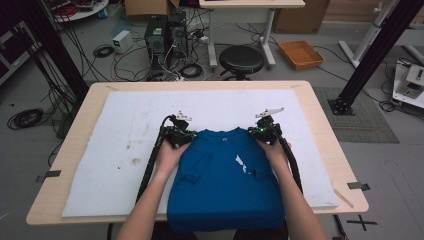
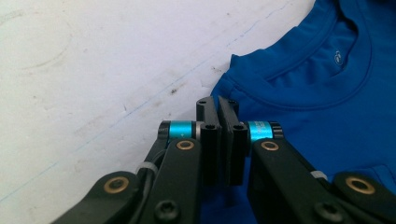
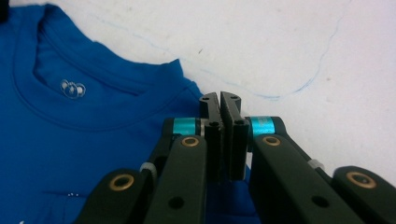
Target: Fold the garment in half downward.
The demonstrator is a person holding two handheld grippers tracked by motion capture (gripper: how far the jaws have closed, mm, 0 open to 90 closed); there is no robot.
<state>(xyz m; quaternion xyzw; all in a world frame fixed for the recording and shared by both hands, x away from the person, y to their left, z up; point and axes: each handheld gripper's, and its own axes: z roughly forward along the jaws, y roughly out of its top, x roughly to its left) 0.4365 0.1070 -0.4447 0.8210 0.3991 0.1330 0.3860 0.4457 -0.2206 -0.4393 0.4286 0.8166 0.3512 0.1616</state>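
Observation:
A blue T-shirt (image 1: 225, 180) lies face up on the white mat (image 1: 125, 125), collar toward the far side, sleeves folded in over the chest, hem hanging over the near table edge. My left gripper (image 1: 191, 136) sits at the shirt's left shoulder, shut, and the shoulder fabric (image 2: 289, 79) looks pinched between its pads (image 2: 217, 100). At the other shoulder my right gripper (image 1: 256, 134) is shut in the same way, its tips (image 3: 220, 96) right on the edge of the fabric (image 3: 93, 130). A small white logo (image 3: 72, 88) marks the inside of the collar.
The mat covers most of the wooden table (image 1: 325, 130) and carries brown stains (image 1: 135, 161) at its left. Beyond the far edge stand a black stool (image 1: 241, 59), computer towers (image 1: 165, 32) with cables, and an orange tray (image 1: 301, 53) on the floor.

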